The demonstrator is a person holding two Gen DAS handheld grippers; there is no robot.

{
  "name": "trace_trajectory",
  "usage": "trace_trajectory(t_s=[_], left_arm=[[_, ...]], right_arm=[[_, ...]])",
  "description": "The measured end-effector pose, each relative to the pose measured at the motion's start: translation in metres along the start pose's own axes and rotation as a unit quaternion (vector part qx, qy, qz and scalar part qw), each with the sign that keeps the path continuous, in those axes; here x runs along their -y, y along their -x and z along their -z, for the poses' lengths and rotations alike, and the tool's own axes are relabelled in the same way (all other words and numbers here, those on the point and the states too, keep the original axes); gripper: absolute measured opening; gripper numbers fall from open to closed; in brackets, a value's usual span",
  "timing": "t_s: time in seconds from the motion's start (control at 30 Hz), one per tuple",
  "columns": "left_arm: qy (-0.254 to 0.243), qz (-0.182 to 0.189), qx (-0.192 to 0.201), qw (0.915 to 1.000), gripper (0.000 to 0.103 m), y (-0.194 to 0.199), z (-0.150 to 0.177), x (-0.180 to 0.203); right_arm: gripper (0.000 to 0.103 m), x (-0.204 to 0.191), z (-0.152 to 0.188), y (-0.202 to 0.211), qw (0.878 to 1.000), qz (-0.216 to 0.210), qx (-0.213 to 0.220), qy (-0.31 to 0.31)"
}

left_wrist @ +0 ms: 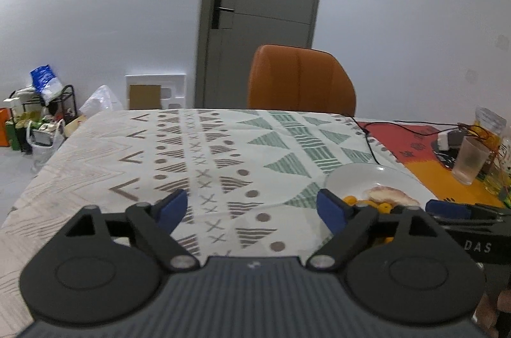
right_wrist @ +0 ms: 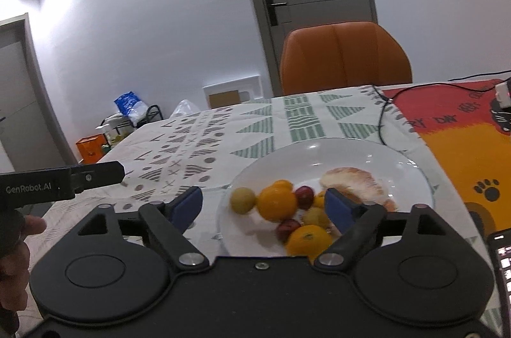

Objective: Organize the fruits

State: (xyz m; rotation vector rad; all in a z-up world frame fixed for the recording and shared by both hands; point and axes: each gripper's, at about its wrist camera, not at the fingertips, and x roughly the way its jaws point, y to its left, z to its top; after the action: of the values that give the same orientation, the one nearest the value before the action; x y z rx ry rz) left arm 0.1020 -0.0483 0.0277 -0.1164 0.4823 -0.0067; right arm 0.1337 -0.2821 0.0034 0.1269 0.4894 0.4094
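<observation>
A white plate [right_wrist: 319, 152] on the patterned tablecloth holds two oranges [right_wrist: 276, 203], a yellow-green round fruit [right_wrist: 242, 200], small red fruits [right_wrist: 304, 196] and a pale peeled citrus piece [right_wrist: 351, 181]. My right gripper [right_wrist: 262, 203] stands open just above the plate's near side, with nothing pressed between its blue pads. My left gripper [left_wrist: 252, 205] is open over bare tablecloth to the left of the plate [left_wrist: 367, 175], and it holds nothing. In the right wrist view the left gripper [right_wrist: 95, 175] shows side-on at the left edge. The right gripper [left_wrist: 447, 208] shows at the right of the left wrist view.
An orange chair [left_wrist: 300, 79] stands at the table's far side before a grey door. A black cable [left_wrist: 370, 143] crosses onto a red and orange mat [right_wrist: 463, 146]. A frosted cup [left_wrist: 469, 160] and bottles stand at the far right, and a phone [right_wrist: 503, 261] lies near right.
</observation>
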Motion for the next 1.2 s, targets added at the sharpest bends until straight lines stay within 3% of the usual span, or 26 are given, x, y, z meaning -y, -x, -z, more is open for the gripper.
trace_trajectory(t_s=[0.2, 0.5, 0.73, 1.2], left_arm=[[0.009, -0.022, -0.002, 0.9997, 0.098, 0.017, 0.002, -0.018], [0.013, -0.045, -0.007, 0.9989, 0.100, 0.045, 0.006, -0.038], [0.000, -0.053, -0.011, 0.9985, 0.101, 0.057, 0.016, -0.037], [-0.008, -0.044, -0.041, 0.9982, 0.101, 0.066, 0.042, -0.035]], right_arm=[[0.103, -0.021, 0.000, 0.005, 1.000, -0.008, 0.000, 0.019], [0.103, -0.034, 0.003, 0.019, 1.000, 0.004, -0.010, 0.019], [0.103, -0.041, 0.007, 0.033, 0.999, 0.039, -0.007, 0.031], [0.103, -0.042, 0.021, 0.054, 0.999, 0.029, -0.011, 0.024]])
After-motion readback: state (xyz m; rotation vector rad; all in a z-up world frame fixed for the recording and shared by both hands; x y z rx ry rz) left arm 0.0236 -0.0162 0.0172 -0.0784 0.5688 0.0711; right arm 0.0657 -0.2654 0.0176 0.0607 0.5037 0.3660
